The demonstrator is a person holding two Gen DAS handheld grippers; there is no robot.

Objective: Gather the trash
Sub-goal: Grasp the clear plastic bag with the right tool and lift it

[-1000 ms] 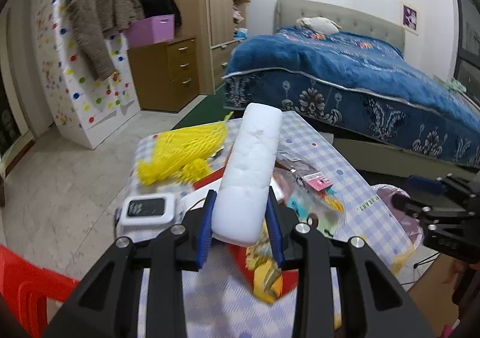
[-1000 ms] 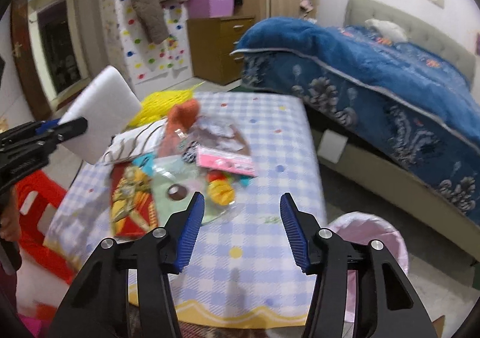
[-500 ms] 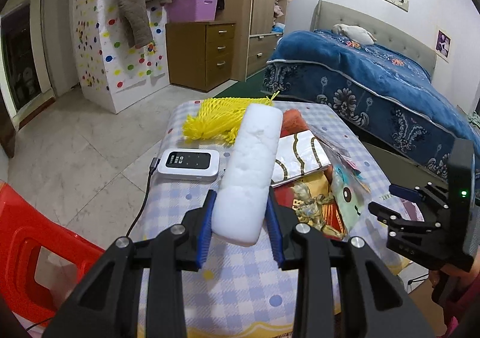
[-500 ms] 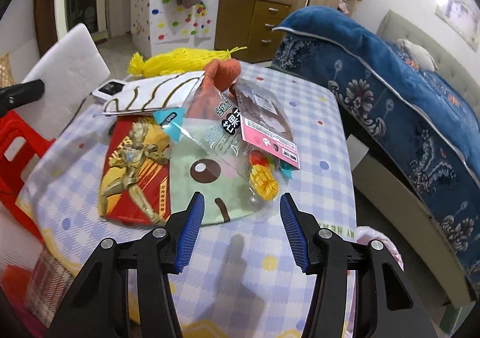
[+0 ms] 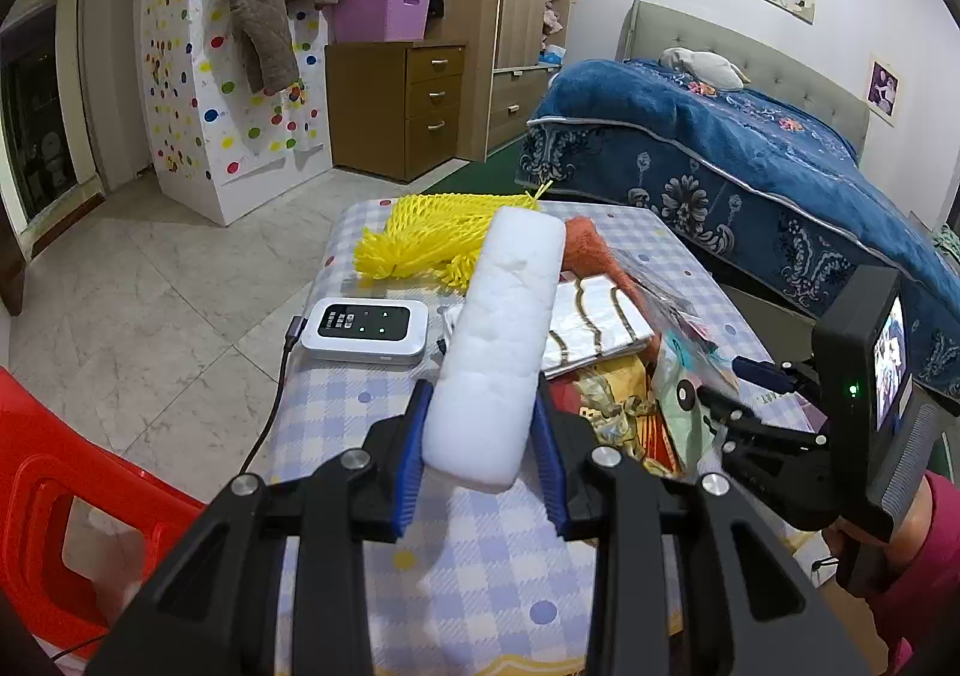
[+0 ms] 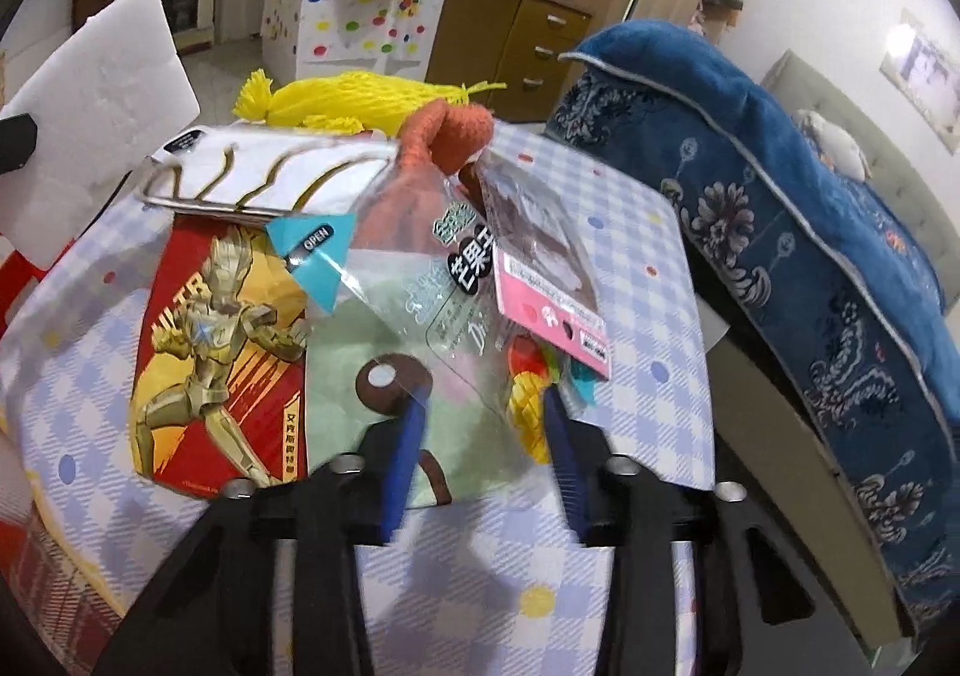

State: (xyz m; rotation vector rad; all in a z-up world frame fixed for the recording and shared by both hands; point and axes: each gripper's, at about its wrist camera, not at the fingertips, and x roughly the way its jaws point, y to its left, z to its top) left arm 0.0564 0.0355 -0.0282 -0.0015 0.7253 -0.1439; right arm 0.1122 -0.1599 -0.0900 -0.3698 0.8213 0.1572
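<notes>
My left gripper [image 5: 480, 406] is shut on a long white foam block [image 5: 510, 328], held above the near end of the checked table [image 5: 480, 556]. The same foam block [image 6: 102, 93] shows at the far left of the right wrist view. My right gripper [image 6: 483, 424] is low over the trash pile with its jaws closing. The near edge of a clear plastic snack bag [image 6: 444, 328] lies between them, its pads not pressing on it. Beside the bag lie a red figure wrapper [image 6: 204, 352], a pink-labelled packet [image 6: 540, 268], a white gold-striped pack [image 6: 264, 178], an orange knitted piece [image 6: 450, 129] and yellow foam netting [image 6: 360, 99].
A small white device [image 5: 366, 331] with a cable lies on the table's left side. A red plastic chair [image 5: 66, 502] stands at the near left. A bed with a blue blanket [image 5: 750, 153] runs along the right. A person's hand in a pink sleeve [image 5: 912, 556] holds the right gripper.
The right gripper came down and closer to the pile, and its jaws narrowed around the clear bag's edge. The left gripper shifted at first, then held still with the foam block.
</notes>
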